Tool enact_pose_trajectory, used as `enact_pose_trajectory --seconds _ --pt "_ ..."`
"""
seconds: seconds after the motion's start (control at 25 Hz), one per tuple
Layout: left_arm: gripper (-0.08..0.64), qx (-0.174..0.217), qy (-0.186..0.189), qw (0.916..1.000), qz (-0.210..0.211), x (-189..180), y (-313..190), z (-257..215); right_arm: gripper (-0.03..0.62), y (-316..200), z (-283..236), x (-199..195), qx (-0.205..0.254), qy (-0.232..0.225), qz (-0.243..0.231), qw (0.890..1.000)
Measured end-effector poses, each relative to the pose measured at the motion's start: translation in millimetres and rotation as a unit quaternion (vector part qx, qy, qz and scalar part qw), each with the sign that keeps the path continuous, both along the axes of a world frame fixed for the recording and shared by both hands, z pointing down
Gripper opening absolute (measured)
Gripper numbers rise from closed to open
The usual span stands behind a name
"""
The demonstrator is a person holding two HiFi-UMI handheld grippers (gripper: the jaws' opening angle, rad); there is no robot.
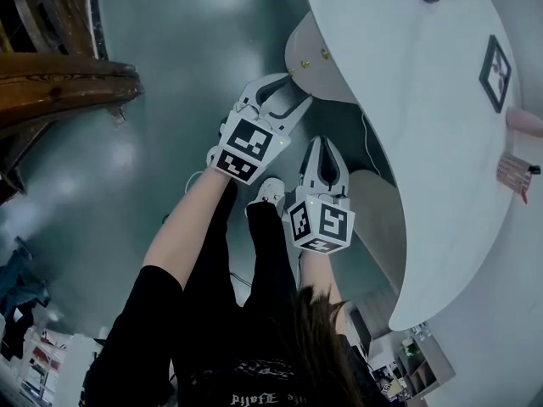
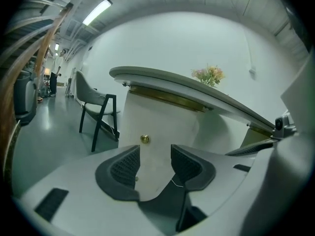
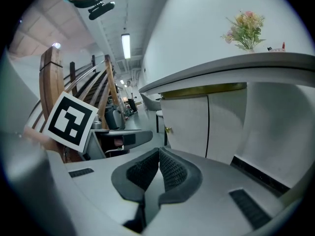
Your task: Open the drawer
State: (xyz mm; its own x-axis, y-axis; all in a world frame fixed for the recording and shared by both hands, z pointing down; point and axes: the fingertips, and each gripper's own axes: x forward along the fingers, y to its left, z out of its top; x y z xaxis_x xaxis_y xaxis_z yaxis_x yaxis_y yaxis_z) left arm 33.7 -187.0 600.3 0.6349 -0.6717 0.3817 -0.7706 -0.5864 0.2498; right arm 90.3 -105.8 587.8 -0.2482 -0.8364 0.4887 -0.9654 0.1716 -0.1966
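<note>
A white drawer unit (image 1: 314, 53) with small brass knobs (image 1: 305, 64) stands under the curved white desk (image 1: 407, 100). In the head view my left gripper (image 1: 297, 89) is open just short of that front, its fingertips close to the knobs. In the left gripper view the drawer front (image 2: 162, 122) fills the middle and one brass knob (image 2: 144, 138) shows just above the left pad; the left gripper (image 2: 155, 154) holds nothing. My right gripper (image 1: 322, 145) hangs lower and nearer the person, shut and empty. In the right gripper view the right gripper (image 3: 159, 155) has its pads together, with a knob (image 3: 168, 130) far ahead.
A dark wooden stair rail (image 1: 59, 75) runs along the left. A grey chair (image 2: 96, 107) stands beyond the drawer unit. Flowers (image 3: 244, 28) and a marker card (image 1: 495, 70) sit on the desk. The person's legs and a white shoe (image 1: 270, 192) are below the grippers.
</note>
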Motion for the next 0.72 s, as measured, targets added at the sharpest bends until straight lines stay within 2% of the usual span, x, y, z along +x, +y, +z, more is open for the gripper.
enact_pose_trajectory --seconds 0.24,0.48,0.72 --pt "0.198 -0.001 0.001 1.0000 -0.004 6.7 -32.7 10.4 0.026 -2.8 12.0 -1.2 -0.010 0.000 -0.008 1.000" --pt "0.198 0.004 -0.019 0.9997 0.017 22.2 -57.1 27.0 0.026 -12.1 20.4 -4.9 -0.011 0.003 -0.023 1.000" --pt "0.201 0.011 -0.018 0.9986 0.048 34.2 -66.7 39.1 0.026 -16.9 27.6 -11.9 -0.012 -0.001 -0.029 1.000"
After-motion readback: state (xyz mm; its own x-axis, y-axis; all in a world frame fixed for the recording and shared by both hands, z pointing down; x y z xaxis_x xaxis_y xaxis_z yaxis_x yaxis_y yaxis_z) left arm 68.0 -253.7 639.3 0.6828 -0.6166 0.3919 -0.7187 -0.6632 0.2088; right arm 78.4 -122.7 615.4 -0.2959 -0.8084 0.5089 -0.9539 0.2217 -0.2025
